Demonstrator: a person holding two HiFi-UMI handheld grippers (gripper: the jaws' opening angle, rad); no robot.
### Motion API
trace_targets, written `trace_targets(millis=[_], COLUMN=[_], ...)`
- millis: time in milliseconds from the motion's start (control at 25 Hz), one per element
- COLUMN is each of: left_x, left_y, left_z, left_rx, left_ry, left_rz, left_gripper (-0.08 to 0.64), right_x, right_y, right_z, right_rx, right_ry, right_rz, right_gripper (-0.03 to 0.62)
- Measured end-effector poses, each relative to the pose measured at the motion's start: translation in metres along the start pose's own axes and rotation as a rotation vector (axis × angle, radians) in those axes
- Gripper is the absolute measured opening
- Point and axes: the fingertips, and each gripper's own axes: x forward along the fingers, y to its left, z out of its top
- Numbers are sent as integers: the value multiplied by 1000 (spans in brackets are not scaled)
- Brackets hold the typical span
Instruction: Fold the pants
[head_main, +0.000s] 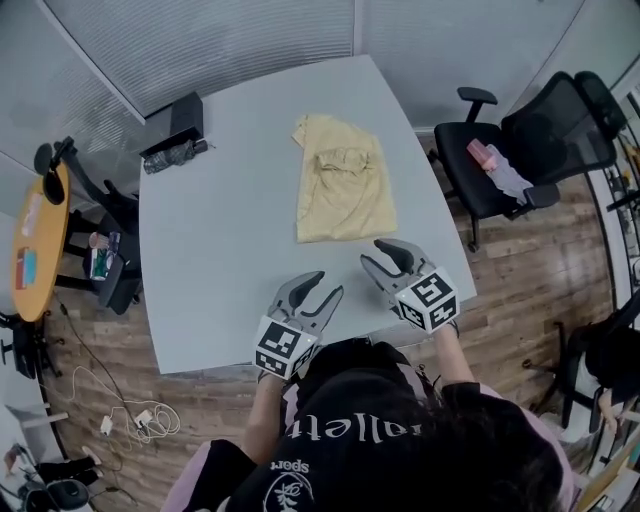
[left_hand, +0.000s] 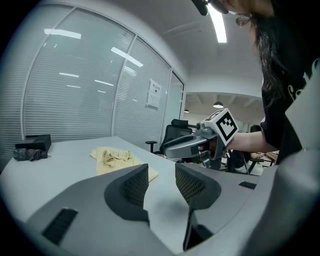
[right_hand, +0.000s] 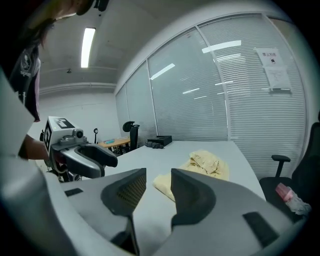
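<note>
– Blinds over glass walls are closing off the room at 12 o'clock, and wood flooring is running round the rest. What is filling the middle of your head view?

– I am looking down on a grey table (head_main: 200, 250), the biggest thing in sight. A black office chair (head_main: 540, 140) is standing off it at 2 o'clock with something pink lying on its seat, and an orange round table (head_main: 38, 240) is sitting out at 9 o'clock.

– And the pants?

– I am seeing the pants (head_main: 345, 185), pale yellow, lying flat on the grey table toward 1 o'clock, with the cloth bunching at the far end. Neither gripper is touching them.

– Anything else on the top?

– A black box (head_main: 180, 120) is resting at the 11 o'clock corner, with a dark crumpled object just beside it.

– How are the grippers standing?

– I am holding both over the near edge. The left gripper (head_main: 328, 285) is hanging at 6 o'clock, its jaws standing moderately apart with only bare tabletop showing through the gap. The right gripper (head_main: 375, 254) is hanging at 5 o'clock, nearer the pants, its jaws likewise gaping at a middling width and gripping nothing. Each is pointing toward 12 o'clock and tilting slightly down.
</note>
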Motion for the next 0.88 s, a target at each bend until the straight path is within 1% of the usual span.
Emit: trace_targets(millis=[160, 320, 440, 680, 880], left_x=[-7, -8, -13, -24, -32], left_y=[-3, -9, -15, -29, -38], left_z=[-7, -8, -4, 6, 11], left_rx=[-20, -16, -3, -4, 10], left_ry=[-12, -23, -38, -75, -83], left_rz=[3, -3, -6, 0, 46], left_gripper=[184, 184, 184, 175, 153], right_x=[-13, -27, -35, -44, -56], right_y=[19, 29, 39, 55, 69], right_z=[-11, -19, -18, -8, -3], right_rx=[35, 58, 48, 28, -16], right_ry=[-19, -28, -40, -64, -61], right_rz=[-13, -42, -40, -16, 16], right_gripper=[156, 144, 132, 102, 91])
